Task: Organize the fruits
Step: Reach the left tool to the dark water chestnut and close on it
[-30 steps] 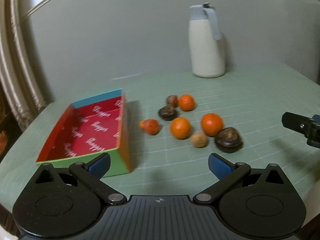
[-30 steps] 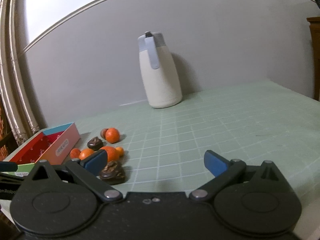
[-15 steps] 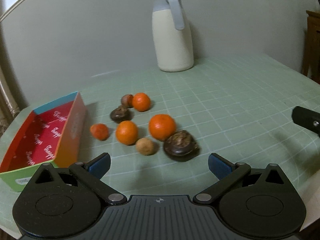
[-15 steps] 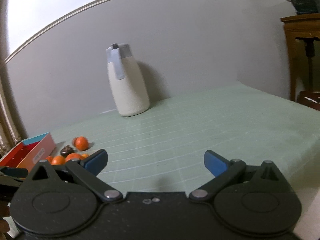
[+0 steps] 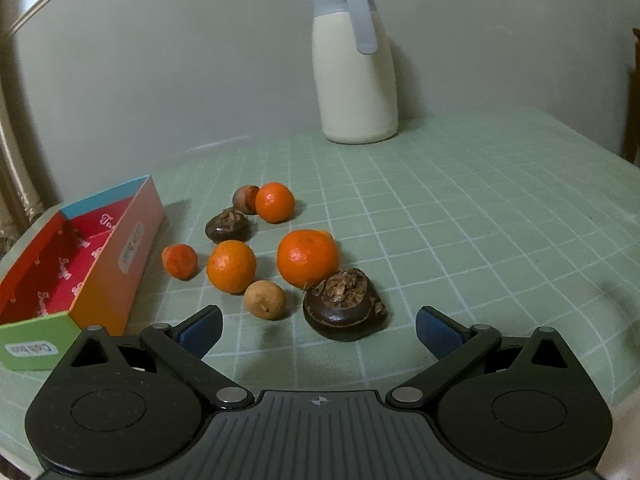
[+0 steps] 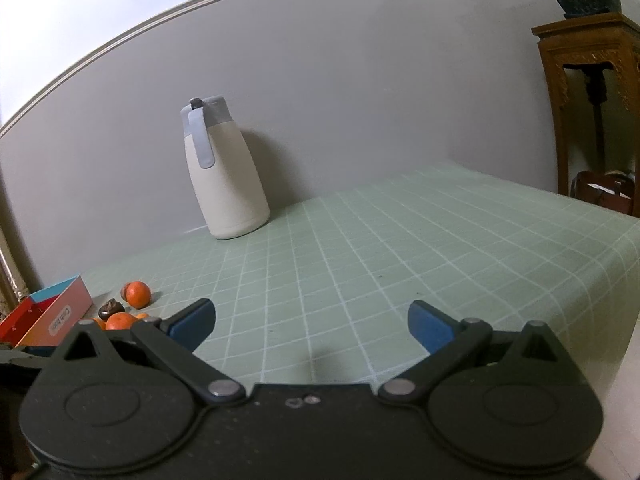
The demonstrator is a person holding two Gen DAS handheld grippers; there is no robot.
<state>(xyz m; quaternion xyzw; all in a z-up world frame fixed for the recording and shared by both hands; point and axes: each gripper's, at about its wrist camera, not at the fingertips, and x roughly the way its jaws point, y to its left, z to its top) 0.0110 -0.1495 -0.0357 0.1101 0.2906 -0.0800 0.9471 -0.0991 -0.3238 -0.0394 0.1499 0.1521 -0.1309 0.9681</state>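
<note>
In the left wrist view several fruits lie loose on the green checked tablecloth (image 5: 460, 220): three oranges (image 5: 307, 258), a small red-orange fruit (image 5: 179, 261), a tan round fruit (image 5: 264, 300) and dark brown fruits, the nearest one (image 5: 345, 309) just ahead of my fingers. A colourful open box (image 5: 80, 264) with a red inside stands at the left and holds nothing I can see. My left gripper (image 5: 319, 330) is open and empty, just short of the fruit. My right gripper (image 6: 311, 323) is open and empty over bare cloth; the fruits (image 6: 137, 293) and box (image 6: 56, 314) lie to its far left.
A cream jug with a grey lid (image 5: 354, 68) stands at the back near the wall, also in the right wrist view (image 6: 224, 172). A wooden stand (image 6: 592, 92) is beyond the table's right edge.
The left gripper has swung right and closed in on the fruit pile; the box slid to the left of its view. The right gripper turned right, away from the fruits. Both stayed open.
</note>
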